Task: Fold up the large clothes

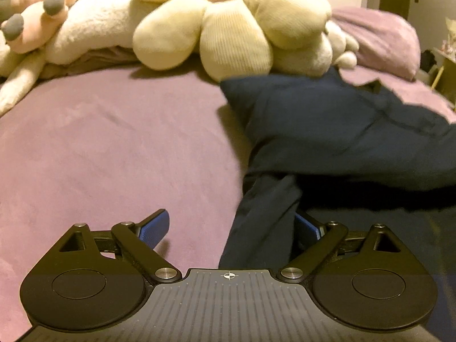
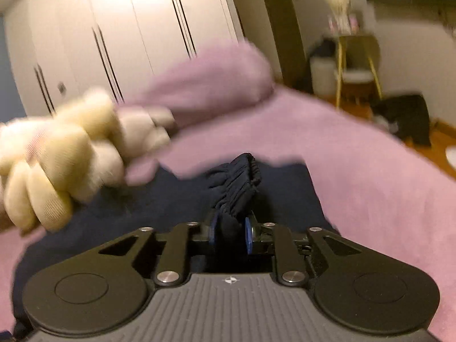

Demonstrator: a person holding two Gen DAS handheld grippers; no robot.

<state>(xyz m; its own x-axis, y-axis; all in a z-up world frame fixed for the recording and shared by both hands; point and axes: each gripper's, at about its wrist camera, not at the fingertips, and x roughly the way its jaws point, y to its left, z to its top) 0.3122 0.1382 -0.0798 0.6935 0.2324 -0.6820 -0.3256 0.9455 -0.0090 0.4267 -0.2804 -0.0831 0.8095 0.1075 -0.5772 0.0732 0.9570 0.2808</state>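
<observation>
Blue-padded right gripper point(image 2: 231, 236): jaws are closing narrowly on a bunched, gathered edge of the navy garment point(image 2: 236, 182), the fabric rising between the pads toward 12 o'clock; the grip is looking partial, with cloth spilling past the pad tops.

Left gripper point(image 1: 232, 228): jaws are standing wide apart, not pinching; a hanging strip of the same navy garment point(image 1: 327, 131) is draping between them, nearer the pad at 3 o'clock, the pad at 9 o'clock lying clear over bare cover.

Garment: lying spread and rumpled on the purple bed cover point(image 1: 114, 142), occupying the 1-to-4 o'clock part of the left wrist view.

Surroundings: cream flower plush point(image 1: 233, 22) is sitting at 12 o'clock, touching or overlapping the garment's far edge; a purple pillow point(image 2: 216, 74) is lying beyond.

Risks, judged: the bunched edge is likely slipping from the right pads if pulled sharply; the left jaws, closing now, may be catching only a thin fold; dragging the cloth could be snagging the plush.
</observation>
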